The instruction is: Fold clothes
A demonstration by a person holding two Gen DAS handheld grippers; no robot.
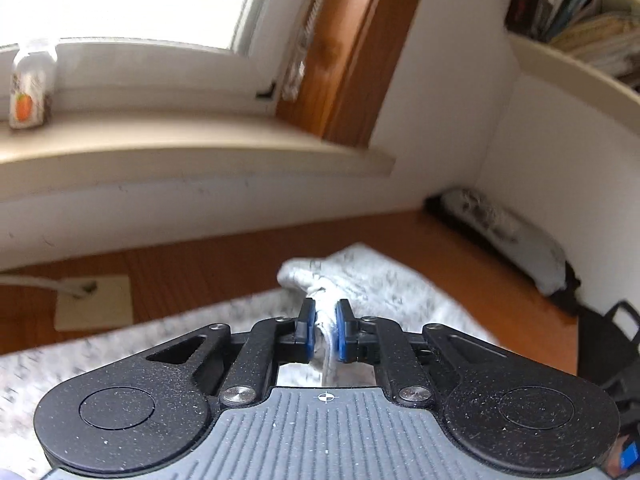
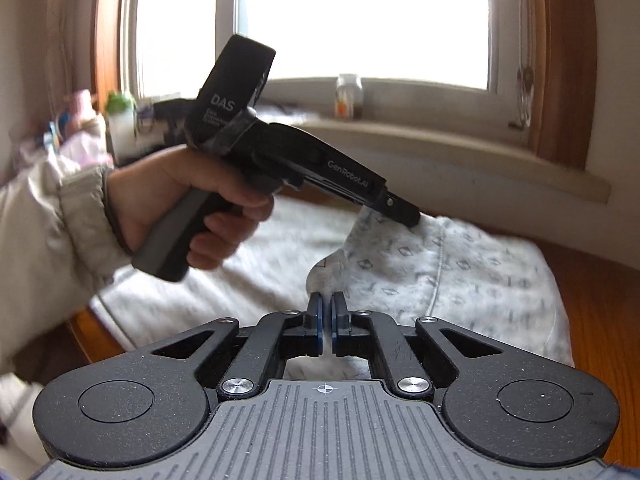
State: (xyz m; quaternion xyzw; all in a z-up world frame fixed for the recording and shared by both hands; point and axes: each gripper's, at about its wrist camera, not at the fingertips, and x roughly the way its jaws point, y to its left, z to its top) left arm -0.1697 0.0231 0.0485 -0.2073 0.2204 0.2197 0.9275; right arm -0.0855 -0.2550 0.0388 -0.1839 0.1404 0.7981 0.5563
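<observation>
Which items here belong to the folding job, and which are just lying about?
Job: patterned white garment; left gripper, clamped on a bunch of it; right gripper, shut at its edge.

Lying about: jar on windowsill; books; green-capped bottle.

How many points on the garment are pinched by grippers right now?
2. The left gripper pinches a bunched fold of the white patterned garment; the right gripper is shut on its near edge. Nothing else appears to hold it.
</observation>
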